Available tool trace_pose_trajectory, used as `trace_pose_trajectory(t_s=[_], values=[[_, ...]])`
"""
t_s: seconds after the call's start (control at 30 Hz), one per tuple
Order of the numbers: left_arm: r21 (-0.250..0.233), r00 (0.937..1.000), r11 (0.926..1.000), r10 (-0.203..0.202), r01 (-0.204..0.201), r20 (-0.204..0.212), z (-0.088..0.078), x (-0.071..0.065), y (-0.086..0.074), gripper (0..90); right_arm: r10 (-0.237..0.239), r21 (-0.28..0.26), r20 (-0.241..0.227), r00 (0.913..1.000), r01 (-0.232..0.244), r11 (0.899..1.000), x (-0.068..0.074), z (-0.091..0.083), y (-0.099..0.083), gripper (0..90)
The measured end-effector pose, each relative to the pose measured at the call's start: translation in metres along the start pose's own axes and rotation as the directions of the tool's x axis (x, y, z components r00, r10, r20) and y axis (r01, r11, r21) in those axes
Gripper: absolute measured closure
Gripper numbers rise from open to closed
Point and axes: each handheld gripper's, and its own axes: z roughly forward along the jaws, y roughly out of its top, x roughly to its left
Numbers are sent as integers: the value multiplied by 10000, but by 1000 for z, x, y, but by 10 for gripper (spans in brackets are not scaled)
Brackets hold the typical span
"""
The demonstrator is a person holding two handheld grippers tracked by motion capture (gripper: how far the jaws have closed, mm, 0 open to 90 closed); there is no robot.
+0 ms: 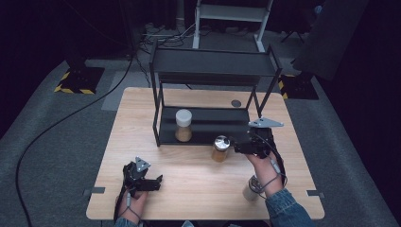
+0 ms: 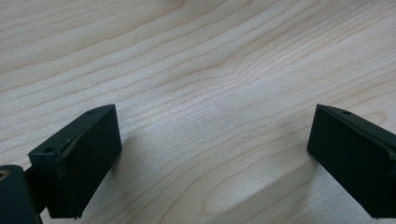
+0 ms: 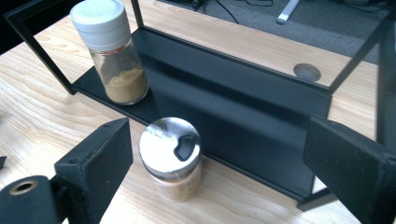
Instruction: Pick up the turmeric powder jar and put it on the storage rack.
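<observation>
The silver-lidded shaker (image 3: pixel 170 158), holding tan powder, stands on the table (image 1: pixel 189 189) before the black rack (image 3: pixel 243 107). The right gripper (image 3: pixel 215 163) has its jaws wide apart around it, not touching. A white-capped jar (image 3: pixel 109 51) of brown powder stands on the rack's lower shelf.

High view: fixed above the near edge of the surface (image 1: pixel 198 189), facing forward and down; takes in the whole top, the rack (image 1: pixel 213 94) at its far side and the floor beyond.

Left gripper view: rides low, tilted down at bare wood (image 2: pixel 210 93) very close up; its own two fingers (image 2: pixel 84 158) frame the bottom corners.

Right gripper view: rides just above the surface, facing the rack (image 3: pixel 243 107) at close range, between its own fingers (image 3: pixel 98 163).

Shared by high and right gripper views: the rack's lower shelf, white-lidded jar (image 1: pixel 183 124) (image 3: pixel 109 56), steel-lidded jar (image 1: pixel 221 147) (image 3: pixel 170 156).
</observation>
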Motion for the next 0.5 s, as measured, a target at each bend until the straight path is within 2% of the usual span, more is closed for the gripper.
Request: trace_pose_trajectory(t_s=[0.2,0.5], values=[[0,10000,10000,3,-3,-1,0,0,0,28,38,-40,-62,10000,-38,10000,7,10,1,83],[-1,10000,10000,1,-1,-1,0,0,0,28,153,218,-241,9996,-148,9997,10,26,4,83]])
